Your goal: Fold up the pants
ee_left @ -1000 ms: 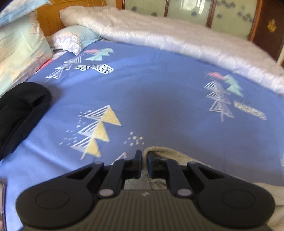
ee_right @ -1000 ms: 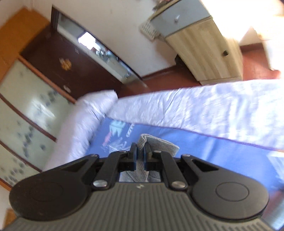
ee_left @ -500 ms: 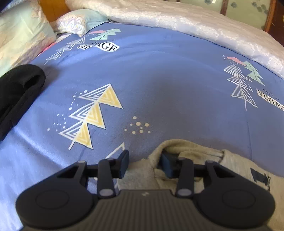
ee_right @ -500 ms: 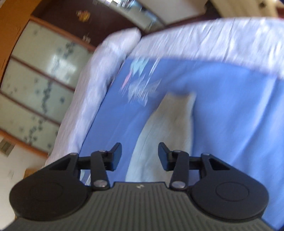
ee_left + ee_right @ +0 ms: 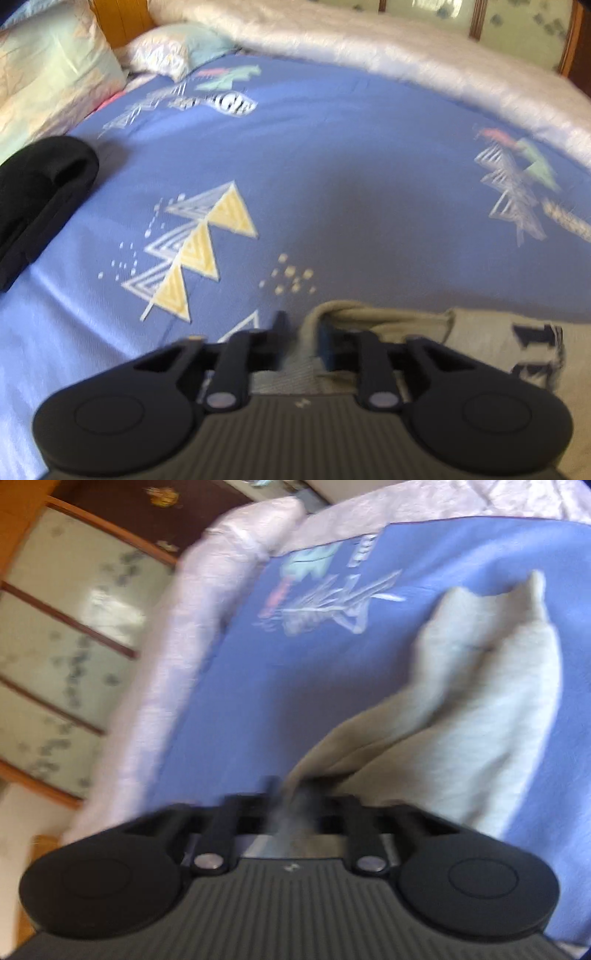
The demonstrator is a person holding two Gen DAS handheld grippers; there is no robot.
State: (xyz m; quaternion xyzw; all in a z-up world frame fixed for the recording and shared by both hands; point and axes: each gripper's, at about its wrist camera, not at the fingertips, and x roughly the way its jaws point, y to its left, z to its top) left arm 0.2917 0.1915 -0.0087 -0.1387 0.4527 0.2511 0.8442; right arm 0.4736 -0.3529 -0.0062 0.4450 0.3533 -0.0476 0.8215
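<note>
Beige pants [image 5: 476,328] with a dark blue letter print lie on the blue bedsheet [image 5: 332,184] at the bottom right of the left wrist view. My left gripper [image 5: 301,338] hangs low over the waistband. Its jaws are opening, and a fold of the waistband rises between them without being pinched. In the blurred right wrist view the pants [image 5: 491,701] stretch away with both legs side by side. My right gripper [image 5: 301,797] sits at their near edge, its jaws opening wide with a bit of cloth edge loose between them.
A folded black garment [image 5: 40,195] lies at the sheet's left edge. Pillows [image 5: 48,74] lean against the wooden headboard. A rolled white quilt [image 5: 369,48] runs along the far side of the bed. Behind it stands a wardrobe with patterned glass panels [image 5: 55,646].
Both grippers were shut on the pants a second ago and have opened. The pants have come down onto the sheet. The right view swung from the room down to the bed.
</note>
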